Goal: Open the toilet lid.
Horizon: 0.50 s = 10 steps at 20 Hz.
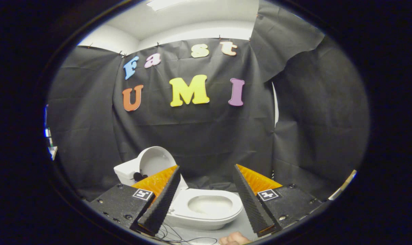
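A small white toilet [206, 208] stands on the grey floor just ahead of my fingers. Its round lid [155, 160] is raised upright and leans back against the white tank [126, 172], which the left finger partly hides. The bowl's seat and inner basin [210, 205] lie uncovered between the two fingers. My gripper [206, 197] is open, its fingers spread wide on either side of the bowl with nothing held between them. A small dark part [138, 176] sits at the lid's base near the tank.
Black cloth walls close the booth behind and to both sides of the toilet. Thin dark cables [178, 236] trail on the floor in front of the bowl. Part of a person's hand [234, 239] shows low beside the right finger.
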Available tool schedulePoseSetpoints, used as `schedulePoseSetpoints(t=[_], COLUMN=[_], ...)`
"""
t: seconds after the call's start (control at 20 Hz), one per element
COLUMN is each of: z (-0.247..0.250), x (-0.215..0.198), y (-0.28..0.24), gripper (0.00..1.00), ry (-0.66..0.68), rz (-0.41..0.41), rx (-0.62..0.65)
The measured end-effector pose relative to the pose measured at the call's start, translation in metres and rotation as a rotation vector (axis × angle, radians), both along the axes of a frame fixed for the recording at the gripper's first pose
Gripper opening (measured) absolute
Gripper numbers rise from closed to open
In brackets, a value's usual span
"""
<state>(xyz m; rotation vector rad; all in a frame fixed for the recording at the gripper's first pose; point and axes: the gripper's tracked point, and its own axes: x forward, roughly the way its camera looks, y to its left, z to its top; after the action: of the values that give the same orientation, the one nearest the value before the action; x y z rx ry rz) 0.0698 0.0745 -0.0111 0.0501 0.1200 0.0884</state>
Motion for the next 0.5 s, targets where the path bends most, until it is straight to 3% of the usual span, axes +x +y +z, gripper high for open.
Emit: schedulePoseSetpoints(t=[0.5], z=[0.001], x=[-0.020], y=[-0.026], gripper=[0.97], ry=[-0.070], rz=[0.017], rx=[-0.017])
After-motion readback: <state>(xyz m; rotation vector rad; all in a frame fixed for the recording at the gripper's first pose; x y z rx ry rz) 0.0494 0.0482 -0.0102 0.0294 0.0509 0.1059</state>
